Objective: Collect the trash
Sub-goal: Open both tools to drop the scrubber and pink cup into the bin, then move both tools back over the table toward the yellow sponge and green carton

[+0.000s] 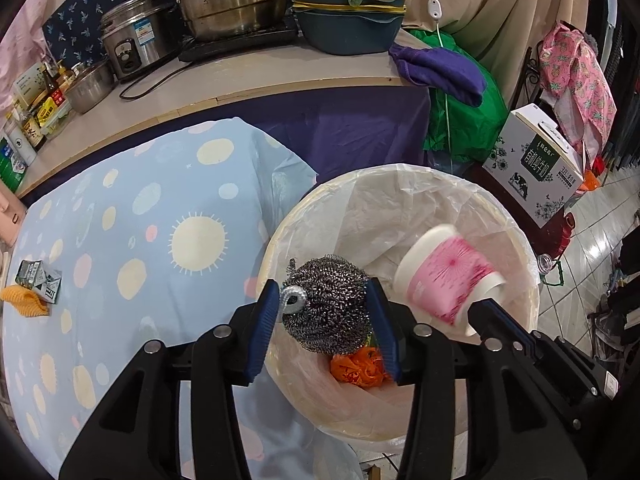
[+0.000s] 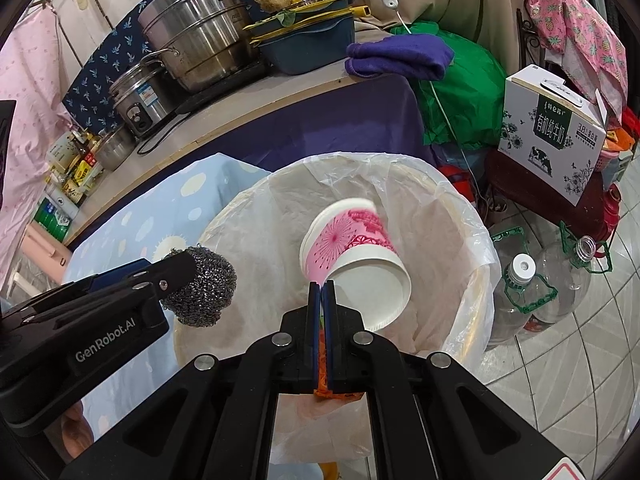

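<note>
Both grippers hang over the lined trash bin (image 1: 516, 240). The left gripper (image 1: 326, 320) has its fingers partly open around a steel wool scrubber (image 1: 324, 304), directly above the bin's mouth. The right gripper (image 2: 324, 296), fingers nearly closed, pinches the rim of a pink paper cup (image 2: 352, 252), which tilts away over the bin.

A wiry steel scourer (image 1: 324, 304) is glinting between matt blue ribbed pads (image 1: 264, 332). A smooth paper cup (image 2: 352, 256) is showing a glossy pink print. Thin, crinkled plastic film (image 2: 460, 280) is lining the bin, and polished metal pots (image 1: 232, 0) are shining behind the printed tablecloth (image 1: 120, 240).
</note>
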Tool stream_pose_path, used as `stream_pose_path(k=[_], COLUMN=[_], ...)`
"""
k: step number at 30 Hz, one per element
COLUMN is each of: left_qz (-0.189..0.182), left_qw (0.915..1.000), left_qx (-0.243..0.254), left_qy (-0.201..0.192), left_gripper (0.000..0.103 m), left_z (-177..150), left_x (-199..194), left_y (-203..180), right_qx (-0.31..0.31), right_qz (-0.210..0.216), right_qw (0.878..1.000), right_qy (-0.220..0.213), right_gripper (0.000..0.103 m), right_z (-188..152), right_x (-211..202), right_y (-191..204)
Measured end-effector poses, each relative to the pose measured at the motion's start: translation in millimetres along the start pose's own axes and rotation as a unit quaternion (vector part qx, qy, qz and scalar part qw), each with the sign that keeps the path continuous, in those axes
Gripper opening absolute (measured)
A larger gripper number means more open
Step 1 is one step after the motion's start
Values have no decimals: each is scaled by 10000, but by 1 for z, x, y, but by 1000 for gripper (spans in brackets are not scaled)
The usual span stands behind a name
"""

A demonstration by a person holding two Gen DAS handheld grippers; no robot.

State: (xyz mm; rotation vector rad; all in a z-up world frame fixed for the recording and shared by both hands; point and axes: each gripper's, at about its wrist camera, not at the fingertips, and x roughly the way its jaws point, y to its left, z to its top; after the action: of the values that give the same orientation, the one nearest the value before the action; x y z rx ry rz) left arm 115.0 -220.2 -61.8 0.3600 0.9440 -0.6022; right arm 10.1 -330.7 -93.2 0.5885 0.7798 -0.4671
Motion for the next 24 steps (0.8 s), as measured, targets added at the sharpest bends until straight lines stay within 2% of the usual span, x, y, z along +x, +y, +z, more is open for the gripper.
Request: stream_pose_path(k=[3,8,14,24], left_qz=[26,104,99,124], left_qw=[10000,9999,9999,9995], left_qx=[-39,-60,-94,-248], left_qy=[14,-63,-97,-147], left_gripper=[50,60,60,60], left_z=[0,1,2,-2], left_x=[2,-1,-5,-16], left_y=[2,4,8,24], right_qx=[53,76,31,-118], right_qz=[-53,-61,-51,3], right_qw=[10000,9999,9999,9997], right_qy=[-34,-70,-126,-191], right_gripper=[11,12,18,19], right_z=[0,2,3,2], right_x=[-1,-4,-9,-17], right_y=[-2,-3,3,20])
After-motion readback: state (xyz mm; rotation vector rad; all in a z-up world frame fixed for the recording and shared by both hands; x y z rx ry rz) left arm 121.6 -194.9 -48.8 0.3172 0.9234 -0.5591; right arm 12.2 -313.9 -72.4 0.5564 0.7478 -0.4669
